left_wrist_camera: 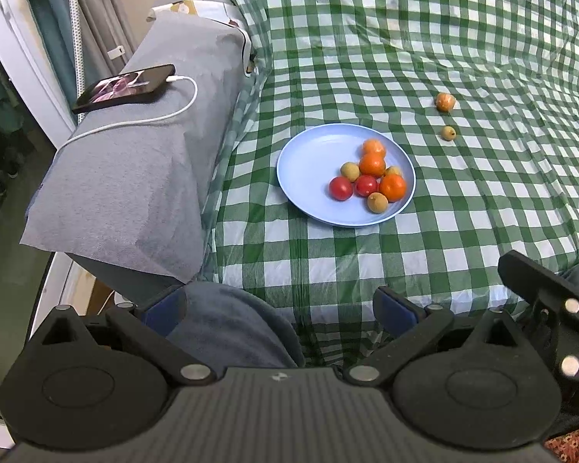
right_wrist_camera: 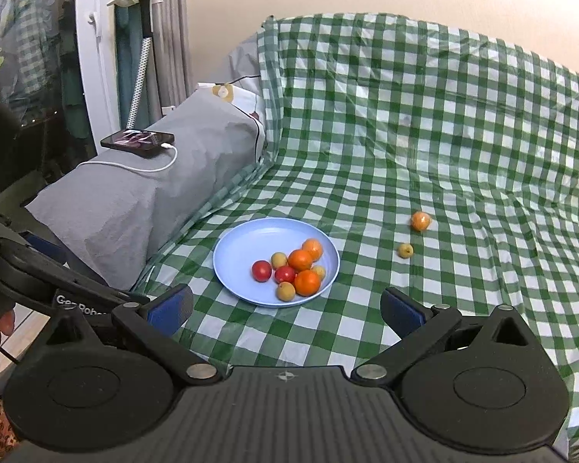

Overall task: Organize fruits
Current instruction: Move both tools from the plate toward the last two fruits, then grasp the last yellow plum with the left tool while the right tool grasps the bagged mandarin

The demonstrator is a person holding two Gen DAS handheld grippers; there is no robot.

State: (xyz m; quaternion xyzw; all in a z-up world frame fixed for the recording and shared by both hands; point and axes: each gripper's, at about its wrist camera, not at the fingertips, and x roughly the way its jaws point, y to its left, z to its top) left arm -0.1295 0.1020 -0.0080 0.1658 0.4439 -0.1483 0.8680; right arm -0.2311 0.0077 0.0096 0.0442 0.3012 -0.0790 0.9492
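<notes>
While both grippers hang low near the front edge of the green-and-white checked plastic cloth [right_wrist_camera: 405,123], their jaws stand spread wide and hold nothing. The left gripper [left_wrist_camera: 281,310] has a blue-grey fabric fold [left_wrist_camera: 231,324] between its blue pads, not touching them as far as I can tell. The right gripper [right_wrist_camera: 287,306] points at the round light-blue plastic plate [right_wrist_camera: 243,247], which lies on the cloth a little ahead. On the plate sit three orange tangerines [right_wrist_camera: 300,259], two red tomatoes [right_wrist_camera: 261,270] and three small yellow-brown fruits [right_wrist_camera: 285,291], all close together on its right half. Farther right, apart from the plate, one more tangerine [right_wrist_camera: 420,220] and one small yellow-brown fruit [right_wrist_camera: 405,250] lie on the cloth. At left, a black phone [right_wrist_camera: 137,141] with a white cable [right_wrist_camera: 150,168] rests on a grey-covered armrest [right_wrist_camera: 127,208].
</notes>
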